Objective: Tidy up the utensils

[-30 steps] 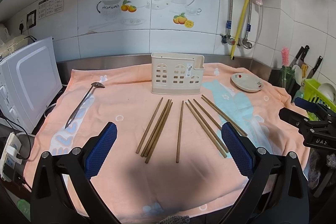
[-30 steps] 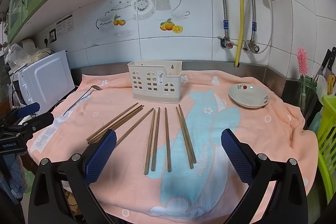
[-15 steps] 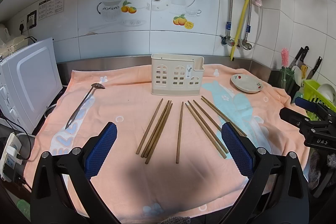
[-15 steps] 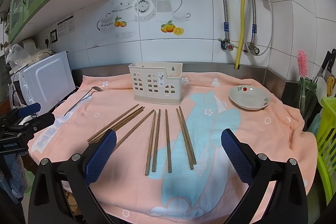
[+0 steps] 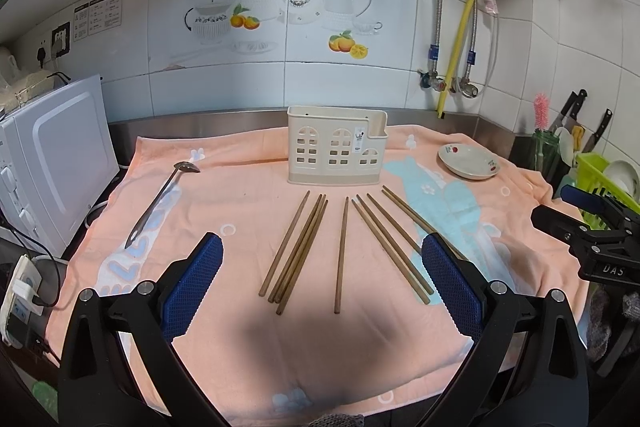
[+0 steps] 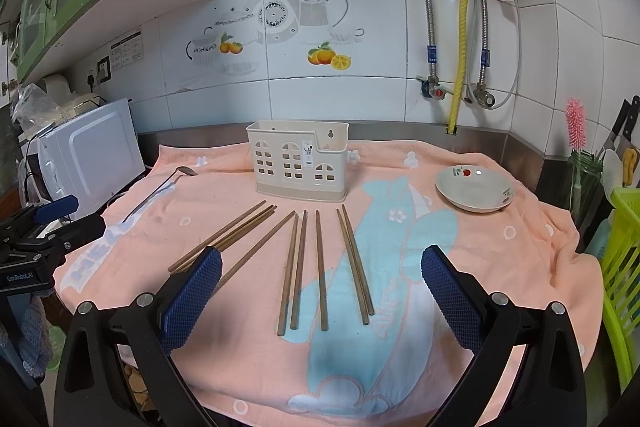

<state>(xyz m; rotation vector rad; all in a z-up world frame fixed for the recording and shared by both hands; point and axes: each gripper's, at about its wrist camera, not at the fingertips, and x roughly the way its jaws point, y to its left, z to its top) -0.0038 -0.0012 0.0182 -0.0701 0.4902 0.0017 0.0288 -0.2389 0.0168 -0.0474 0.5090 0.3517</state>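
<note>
Holding both the left tool (image 5: 322, 283) and right tool (image 6: 321, 291) wide and empty above the chopsticks (image 6: 318, 267) fanned before the holder (image 6: 298, 159), you risk pinching towel (image 6: 400, 259) or neighbouring sticks if you descend carelessly.

Peach towel (image 6: 472, 251) with a pale blue whale print; cream utensil holder (image 6: 298, 163); brown chopsticks (image 6: 320, 267); white saucer (image 6: 474, 189) with red fruit motifs.
</note>
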